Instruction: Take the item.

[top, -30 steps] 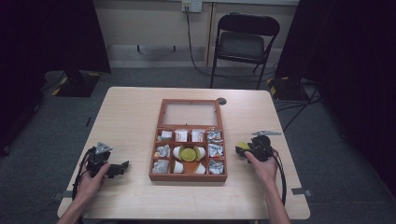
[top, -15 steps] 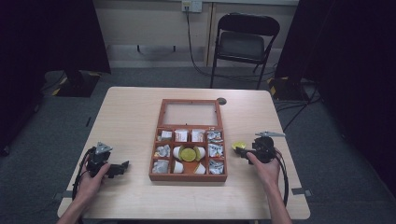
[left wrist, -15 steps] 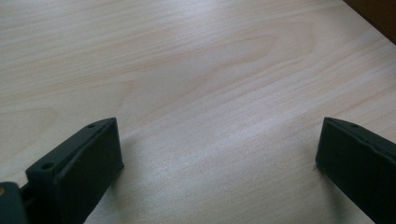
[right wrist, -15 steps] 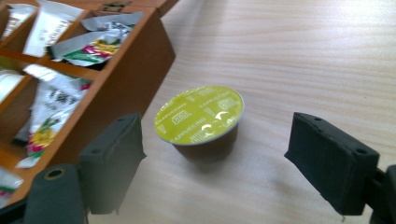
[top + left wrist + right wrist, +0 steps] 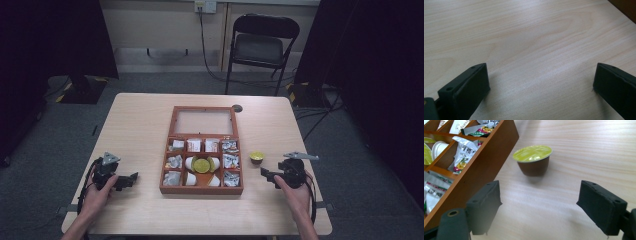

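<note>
A brown coffee capsule with a yellow foil lid (image 5: 257,158) (image 5: 533,157) stands upright on the table just right of the wooden compartment box (image 5: 201,189) (image 5: 481,170). My right gripper (image 5: 266,175) (image 5: 539,202) sits a short way nearer than the capsule. Its jaws have just been opening and stand open, with nothing between them. The capsule is ahead of the fingertips, apart from them. At the table's front left my left gripper (image 5: 131,179) (image 5: 541,80) rests open over bare wood, pointing toward the box.
The box's glass-paned lid (image 5: 204,121) lies open behind it. Its compartments hold sachets, white pods and another yellow-lidded capsule (image 5: 201,164). A folding chair (image 5: 260,45) stands beyond the table's far edge. A small dark disc (image 5: 237,108) lies near the lid.
My right gripper let go of the capsule beside the box and drew back toward the front right. The capsule stays standing on the table. The left gripper has not moved.
</note>
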The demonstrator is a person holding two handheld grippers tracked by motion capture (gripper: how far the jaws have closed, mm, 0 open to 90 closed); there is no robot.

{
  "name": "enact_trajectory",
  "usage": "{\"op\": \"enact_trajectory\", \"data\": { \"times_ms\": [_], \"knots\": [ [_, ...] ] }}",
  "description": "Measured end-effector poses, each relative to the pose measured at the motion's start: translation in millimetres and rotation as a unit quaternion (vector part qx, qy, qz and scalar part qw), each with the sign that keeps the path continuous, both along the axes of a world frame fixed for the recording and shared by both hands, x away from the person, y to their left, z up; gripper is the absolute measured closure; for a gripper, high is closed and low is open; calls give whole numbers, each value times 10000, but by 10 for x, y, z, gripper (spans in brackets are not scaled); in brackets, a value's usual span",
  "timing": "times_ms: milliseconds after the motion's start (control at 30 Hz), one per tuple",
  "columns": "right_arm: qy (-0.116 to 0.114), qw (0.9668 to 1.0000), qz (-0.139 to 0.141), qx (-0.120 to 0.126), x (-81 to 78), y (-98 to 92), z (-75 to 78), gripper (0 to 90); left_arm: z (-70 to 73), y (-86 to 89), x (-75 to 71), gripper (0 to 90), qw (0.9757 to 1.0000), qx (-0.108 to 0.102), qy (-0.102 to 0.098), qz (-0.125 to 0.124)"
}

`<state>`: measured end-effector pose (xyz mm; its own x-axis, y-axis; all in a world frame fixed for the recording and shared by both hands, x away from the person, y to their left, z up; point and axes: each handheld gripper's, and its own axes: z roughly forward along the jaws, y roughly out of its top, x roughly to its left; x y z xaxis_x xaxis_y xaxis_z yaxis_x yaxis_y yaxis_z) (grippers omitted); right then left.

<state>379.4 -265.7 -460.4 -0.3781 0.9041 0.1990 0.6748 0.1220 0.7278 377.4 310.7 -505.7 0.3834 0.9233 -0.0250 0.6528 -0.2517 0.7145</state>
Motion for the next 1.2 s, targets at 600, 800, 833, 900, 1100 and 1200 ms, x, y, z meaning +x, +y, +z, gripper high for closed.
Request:
{"op": "enact_trajectory", "data": {
  "times_ms": [600, 800, 833, 900, 1100, 1200],
  "knots": [
    [74, 9966, -668, -477, -427, -411, -178, 159, 0, 0, 0, 0, 10000, -3, -1, -1],
    [188, 9934, -732, -861, -457, -439, -294, 149, 1, 0, 0, 0, 10000, 3, -2, -2],
    [188, 9934, -732, -861, -457, -439, -294, 149, 0, 0, 0, 0, 10000, -7, 2, -5],
    [74, 9913, -767, -1066, -443, -415, -320, 138, 0, 0, 0, 0, 10000, 2, -3, -2],
    [-183, 9904, -878, -1049, -422, -405, -388, 88, 0, 1, 1, 0, 10000, 0, -1, -8],
    [-184, 9900, -925, -1051, -426, -398, -388, 88, 0, 2, 2, 0, 10000, 1, 0, -15]
  ]
}}
